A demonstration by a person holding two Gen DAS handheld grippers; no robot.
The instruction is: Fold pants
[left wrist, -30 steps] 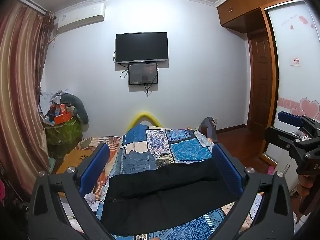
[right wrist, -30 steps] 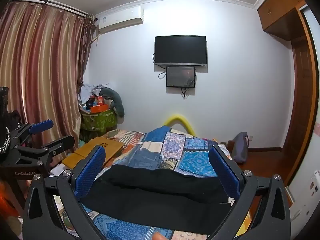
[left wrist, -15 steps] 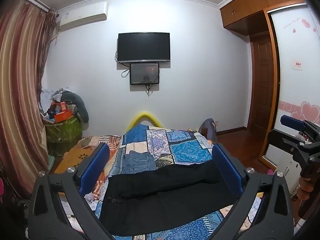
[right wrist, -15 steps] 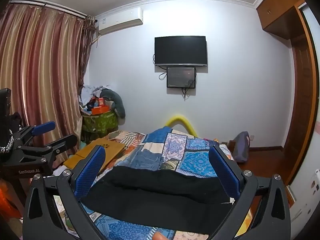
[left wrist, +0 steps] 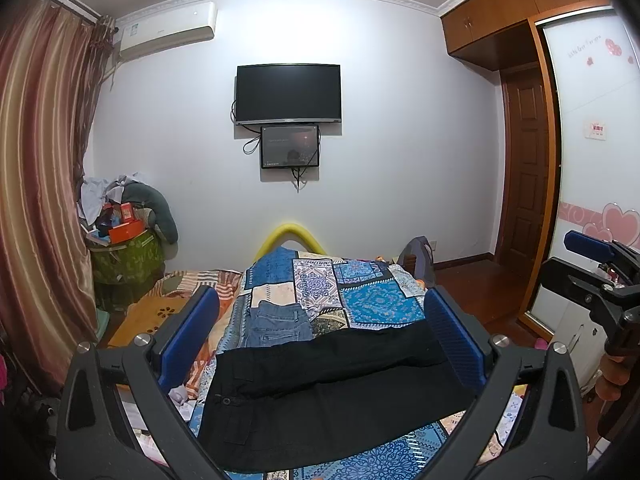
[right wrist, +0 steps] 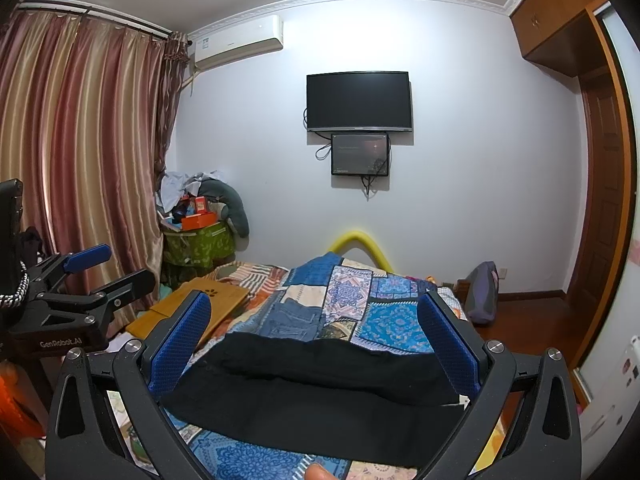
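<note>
Little has moved since a second ago; both the left gripper [left wrist: 320, 336] and right gripper [right wrist: 316, 340] still hover spread wide, empty. Black pants [left wrist: 320, 392] on the bed [left wrist: 376, 304] look soft and limp; best pinched at the waistband, nine o'clock.

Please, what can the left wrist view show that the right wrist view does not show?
Only the left wrist view shows the waist button of the black pants and the heart-patterned wardrobe door. Only the right wrist view shows a fingertip at the bottom edge. Both show the pants on the patchwork quilt, the folded jeans, and each hand-held gripper open.
</note>
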